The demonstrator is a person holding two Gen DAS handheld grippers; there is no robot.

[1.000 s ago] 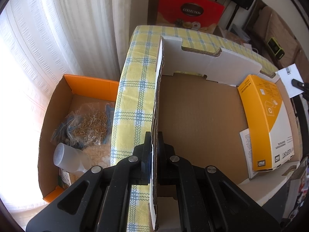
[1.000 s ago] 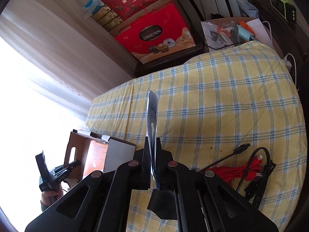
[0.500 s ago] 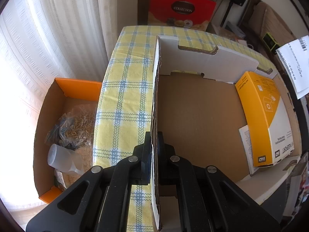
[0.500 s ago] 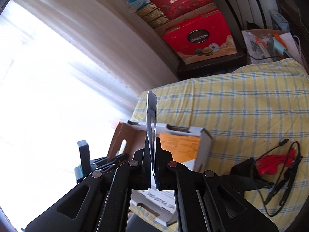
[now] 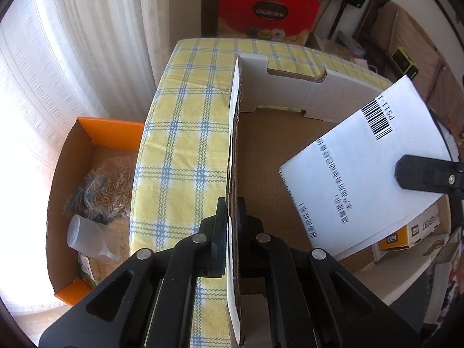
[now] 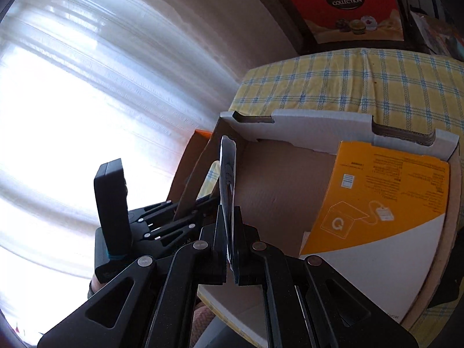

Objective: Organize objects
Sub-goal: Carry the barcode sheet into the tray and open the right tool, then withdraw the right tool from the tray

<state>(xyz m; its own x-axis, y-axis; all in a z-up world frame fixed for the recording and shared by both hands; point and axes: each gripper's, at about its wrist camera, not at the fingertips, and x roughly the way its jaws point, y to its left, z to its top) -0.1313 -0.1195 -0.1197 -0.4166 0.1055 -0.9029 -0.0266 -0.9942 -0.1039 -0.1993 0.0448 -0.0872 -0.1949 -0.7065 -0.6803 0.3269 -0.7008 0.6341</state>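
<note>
Cardboard box [image 5: 269, 156]: on the checked cloth [image 5: 185, 133], its side wall pinched by the left gripper [image 5: 231, 217].
Right gripper [image 6: 229, 226]: closed on a white paper [image 5: 368, 171], held over the box.
Yellow carton [image 6: 380, 191]: lying inside the box.

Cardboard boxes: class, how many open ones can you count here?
2: the tray box on the checked cloth, held by the left gripper; the orange-edged box below. Others may be hidden.

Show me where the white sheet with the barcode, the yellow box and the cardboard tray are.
white sheet [image 5: 362, 179]: left wrist view, its printed face.
yellow box [image 6: 385, 191]: right wrist view, its yellow face.
cardboard tray [image 5: 269, 159]: left wrist view, its bare brown floor.
</note>
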